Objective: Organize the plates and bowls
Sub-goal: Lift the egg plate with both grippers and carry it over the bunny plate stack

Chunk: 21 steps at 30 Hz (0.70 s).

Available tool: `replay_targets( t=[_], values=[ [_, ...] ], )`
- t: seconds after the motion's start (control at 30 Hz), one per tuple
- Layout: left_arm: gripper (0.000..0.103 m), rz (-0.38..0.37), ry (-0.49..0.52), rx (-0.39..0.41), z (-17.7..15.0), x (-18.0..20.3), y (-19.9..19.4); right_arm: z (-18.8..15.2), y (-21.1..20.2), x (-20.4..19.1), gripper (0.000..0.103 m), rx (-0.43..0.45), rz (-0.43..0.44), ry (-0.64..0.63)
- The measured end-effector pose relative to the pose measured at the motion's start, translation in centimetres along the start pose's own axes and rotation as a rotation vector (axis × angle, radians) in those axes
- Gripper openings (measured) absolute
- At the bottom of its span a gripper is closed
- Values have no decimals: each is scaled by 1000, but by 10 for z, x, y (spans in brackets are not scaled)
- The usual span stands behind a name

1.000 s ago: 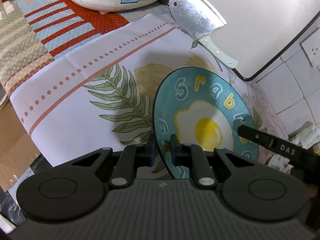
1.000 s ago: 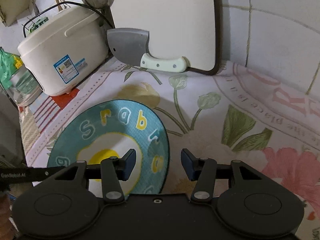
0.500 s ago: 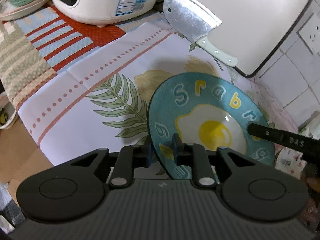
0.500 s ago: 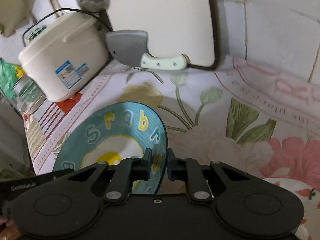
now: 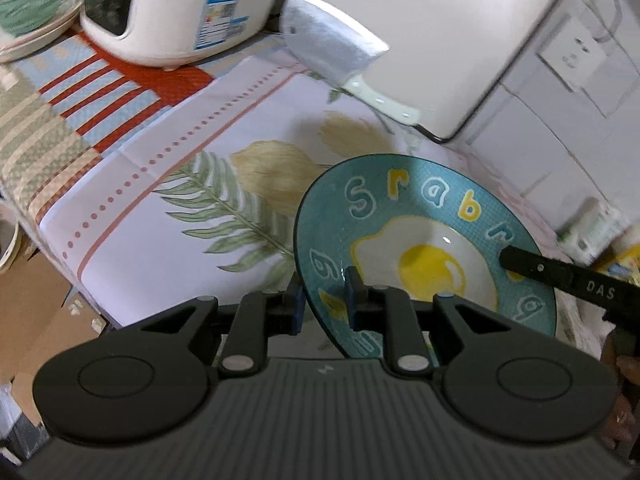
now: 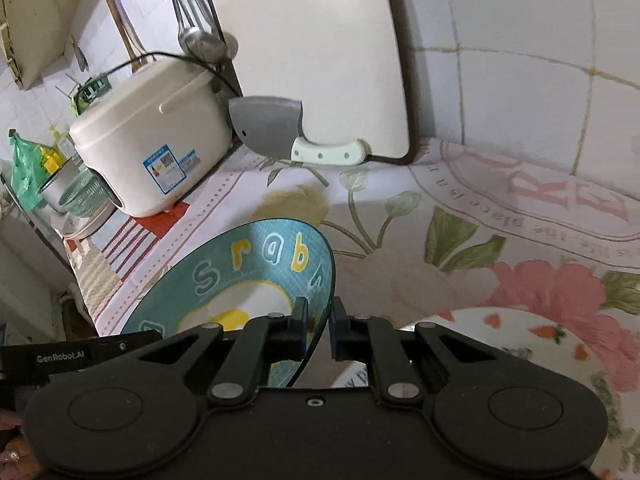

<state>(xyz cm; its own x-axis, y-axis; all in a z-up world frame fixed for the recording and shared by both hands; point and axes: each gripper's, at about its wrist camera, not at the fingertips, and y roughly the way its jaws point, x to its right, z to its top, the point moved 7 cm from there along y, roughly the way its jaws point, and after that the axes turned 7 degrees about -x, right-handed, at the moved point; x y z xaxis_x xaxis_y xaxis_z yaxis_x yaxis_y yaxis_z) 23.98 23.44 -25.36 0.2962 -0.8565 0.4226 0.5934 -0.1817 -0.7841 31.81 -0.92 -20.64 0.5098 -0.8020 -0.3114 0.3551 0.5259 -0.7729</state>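
Both the left gripper (image 5: 323,298) and the right gripper (image 6: 318,328) had their fingers clamped on opposite rims of the round teal fried-egg plate (image 5: 424,248), held tilted above the floral-clothed counter (image 5: 192,184) in front of the white rice cooker (image 6: 152,136), apparently mid-carry, so next called for a level placement.

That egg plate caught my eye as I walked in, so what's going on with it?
A person is holding the teal egg plate by opposite edges, the left gripper and the right gripper both clamped on its rim. It is tilted above the floral cloth, near a strawberry plate.
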Motion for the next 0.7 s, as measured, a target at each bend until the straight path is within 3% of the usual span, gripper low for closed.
replay_targets(
  t=[0.33,0.7],
  values=[
    [18,-64,44,-22,-16,31,-25,-11,-44,10,15,2,-30,-9],
    [17,-118,109,17,-23,79,-66,-22,-120,14,15,81,-68,-7]
  ],
)
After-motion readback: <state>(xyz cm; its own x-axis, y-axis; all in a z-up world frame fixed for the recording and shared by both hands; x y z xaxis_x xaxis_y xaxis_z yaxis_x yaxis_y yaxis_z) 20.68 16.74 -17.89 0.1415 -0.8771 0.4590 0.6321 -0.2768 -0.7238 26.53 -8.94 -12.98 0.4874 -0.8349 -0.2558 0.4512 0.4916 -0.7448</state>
